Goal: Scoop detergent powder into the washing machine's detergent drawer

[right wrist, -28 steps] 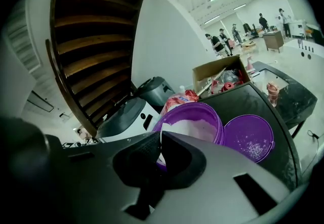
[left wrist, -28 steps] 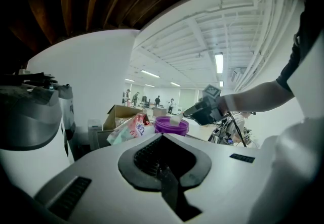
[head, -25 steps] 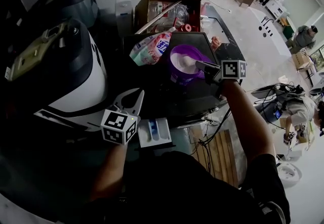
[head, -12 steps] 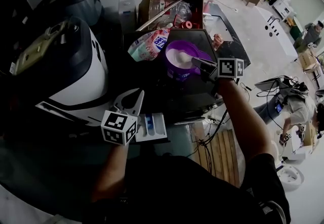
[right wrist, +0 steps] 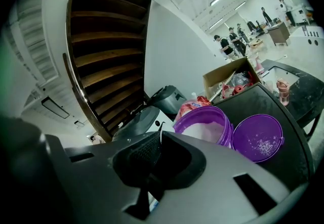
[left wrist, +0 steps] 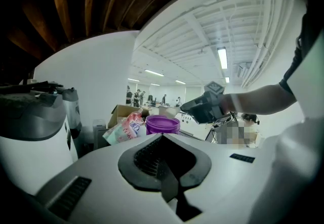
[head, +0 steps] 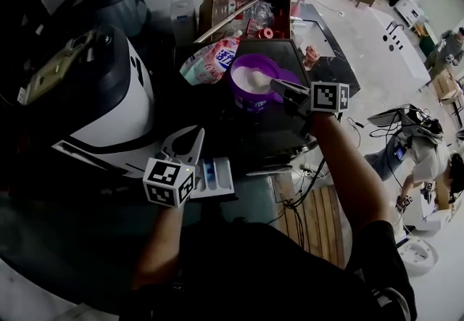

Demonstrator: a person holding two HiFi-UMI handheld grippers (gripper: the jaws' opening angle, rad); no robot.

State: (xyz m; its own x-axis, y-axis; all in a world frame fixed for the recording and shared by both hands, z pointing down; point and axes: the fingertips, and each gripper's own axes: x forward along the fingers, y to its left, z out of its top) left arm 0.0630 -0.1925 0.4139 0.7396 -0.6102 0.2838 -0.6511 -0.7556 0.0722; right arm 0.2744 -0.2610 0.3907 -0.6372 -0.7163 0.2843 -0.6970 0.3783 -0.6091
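Dipping at the purple tub (head: 250, 79) right now: the right gripper (head: 280, 87) has its jaws clamped on a thin white scoop (head: 263, 77) over the white powder, so I'd call this the loading step. The next move looks like a level lift and a careful carry across to the detergent drawer (head: 215, 177). It stands open at the washing machine (head: 123, 117), well apart from the tub, and the left gripper (head: 193, 135) waits just beside it, jaws together and empty. Count one tub, one lid (right wrist: 258, 138) lying beside it, one scoop, one drawer, two grippers.

Your purple tub (head: 251, 101) stands open, white detergent powder (head: 250, 79) inside, a thin white scoop (head: 266, 77) reaching over it — its lid (right wrist: 258, 138) lies flat beside. The white detergent drawer (head: 220, 180) is pulled out.
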